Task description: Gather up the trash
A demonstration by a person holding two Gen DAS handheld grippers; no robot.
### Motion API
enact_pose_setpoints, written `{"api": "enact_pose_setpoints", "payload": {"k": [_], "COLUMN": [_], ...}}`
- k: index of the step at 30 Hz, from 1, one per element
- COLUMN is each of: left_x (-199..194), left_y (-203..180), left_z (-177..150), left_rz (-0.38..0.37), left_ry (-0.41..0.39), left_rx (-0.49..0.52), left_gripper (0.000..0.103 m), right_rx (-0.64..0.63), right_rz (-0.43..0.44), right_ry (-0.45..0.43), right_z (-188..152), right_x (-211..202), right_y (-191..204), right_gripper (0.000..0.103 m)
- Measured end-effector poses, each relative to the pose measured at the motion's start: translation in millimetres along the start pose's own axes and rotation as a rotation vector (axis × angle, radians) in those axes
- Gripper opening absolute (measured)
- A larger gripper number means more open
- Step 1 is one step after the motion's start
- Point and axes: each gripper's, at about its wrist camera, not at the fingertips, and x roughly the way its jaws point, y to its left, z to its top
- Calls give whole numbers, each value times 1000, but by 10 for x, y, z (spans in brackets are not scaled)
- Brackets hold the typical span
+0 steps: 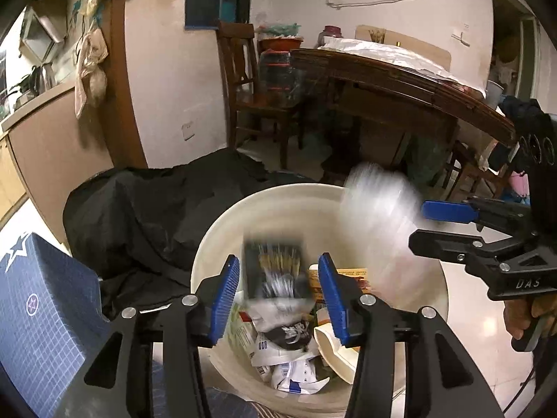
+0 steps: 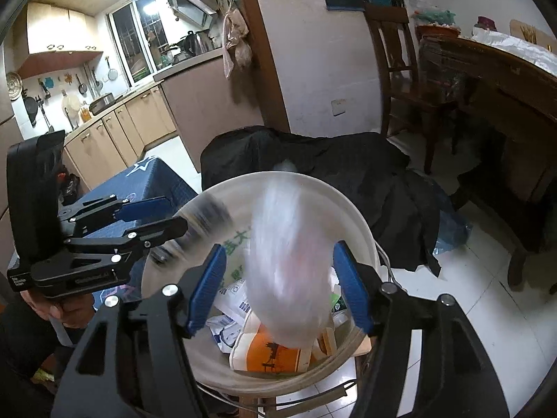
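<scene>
A white bucket (image 1: pixel 222 230) holds several wrappers, cartons and papers; it also shows in the right wrist view (image 2: pixel 351 216). My left gripper (image 1: pixel 278 297) is open above the bucket, with a blurred dark wrapper (image 1: pixel 275 271) falling between its jaws, touching neither pad. My right gripper (image 2: pixel 280 285) is open above the bucket, with a blurred clear plastic bag (image 2: pixel 289 264) dropping between its jaws. The bag also shows at the bucket's right rim in the left wrist view (image 1: pixel 379 205). The right gripper (image 1: pixel 428 223) and the left gripper (image 2: pixel 163 216) each show in the other view.
A black cloth (image 1: pixel 146 216) lies heaped behind the bucket. A blue box (image 1: pixel 38 299) sits to the left. A wooden table (image 1: pixel 400 80) and chair (image 1: pixel 254 80) stand behind, on a white tiled floor (image 2: pixel 480 278). Kitchen cabinets (image 2: pixel 118 125) are at the far left.
</scene>
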Motion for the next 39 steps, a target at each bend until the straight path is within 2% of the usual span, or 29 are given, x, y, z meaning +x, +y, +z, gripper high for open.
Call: {"api": "enact_pose_setpoints", "payload": {"k": [11, 17, 21, 23, 24, 25, 27, 29, 31, 32, 35, 39], "left_x": [-32, -170, -388, -535, -636, -697, -929, -1151, -1359, -1471, -1780, -2032], "left_y": [-41, -79, -101, -121, -132, -150, -193, -209, -184, -165, -130, -112], "left_z": [-60, -132, -265, -359, -429, -469, -628, -770, -889, -945, -1118, -1333], "left_rz": [36, 43, 63, 69, 73, 73, 97, 98, 77, 72, 62, 43], "left_ry": [-3, -17, -38, -54, -68, -78, -128, -164, -190, -211, -273, -282], "left_rx": [19, 33, 52, 66, 77, 85, 120, 140, 134, 128, 119, 109], "left_gripper": [51, 51, 51, 51, 56, 67, 79, 83, 96, 98, 98, 98], "right_rx": [19, 8, 16, 20, 24, 27, 28, 24, 18, 12, 24, 14], "right_rz": [-10, -24, -64, -75, -82, -93, -124, -176, -210, -232, -309, -398], "right_ry": [-27, -65, -108, -127, -138, -150, -172, -170, -165, -171, -180, -194], "right_z": [-74, -230, -361, -417, -444, -478, -556, -657, -754, -826, -958, -1118], "right_x": [-85, -282, -497, -616, -680, -754, -915, -1050, -1126, -1189, -1305, -1496], "right_y": [-15, 153, 335, 429, 481, 545, 697, 875, 1031, 1136, 1319, 1514], "right_gripper": [61, 62, 76, 79, 86, 91, 97, 97, 97, 97, 97, 97]}}
